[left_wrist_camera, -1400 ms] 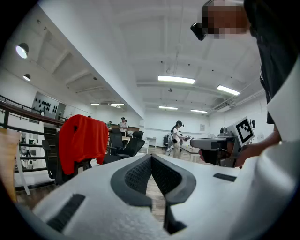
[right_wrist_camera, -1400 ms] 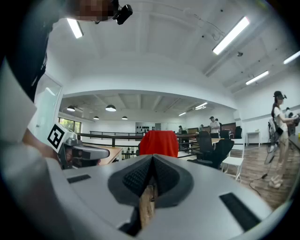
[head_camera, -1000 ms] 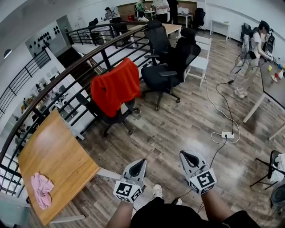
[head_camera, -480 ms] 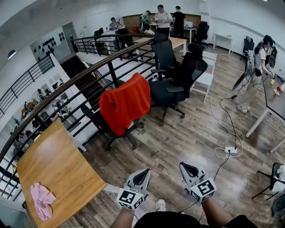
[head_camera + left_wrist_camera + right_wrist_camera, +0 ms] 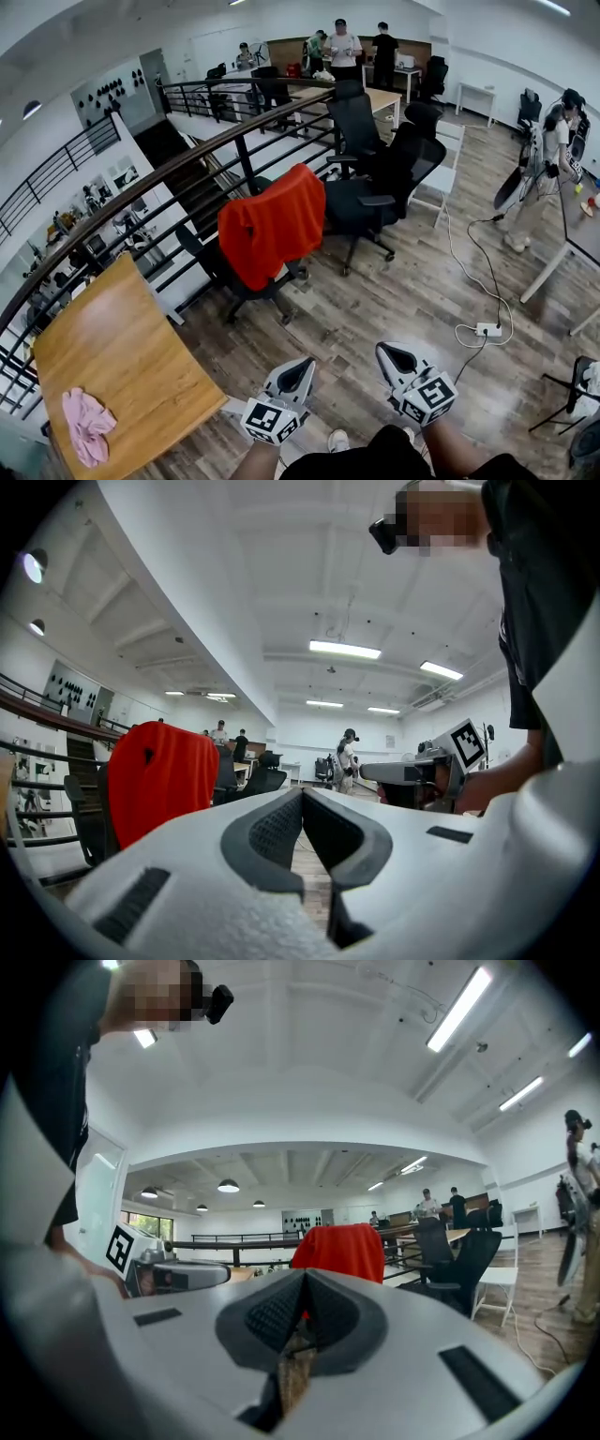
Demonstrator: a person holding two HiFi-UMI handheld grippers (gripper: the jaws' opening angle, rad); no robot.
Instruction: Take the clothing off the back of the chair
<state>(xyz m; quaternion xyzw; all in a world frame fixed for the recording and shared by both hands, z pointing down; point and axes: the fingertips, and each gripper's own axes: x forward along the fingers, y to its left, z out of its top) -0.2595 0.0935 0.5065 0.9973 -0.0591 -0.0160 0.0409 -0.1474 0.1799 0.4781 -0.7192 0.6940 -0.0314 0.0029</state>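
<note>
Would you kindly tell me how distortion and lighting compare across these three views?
Head view: fisheye bends the railing into an arc; light even, red garment crisp. Left gripper view: dark round vignette, bright ceiling strips, left gripper looms large. Right gripper view: same vignette, right gripper fills the foreground.

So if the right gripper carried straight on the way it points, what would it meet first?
Most likely the red clothing on the chair: it sits just beyond the right gripper's shut fingers. Nothing shows in between, though depth is unclear.
</note>
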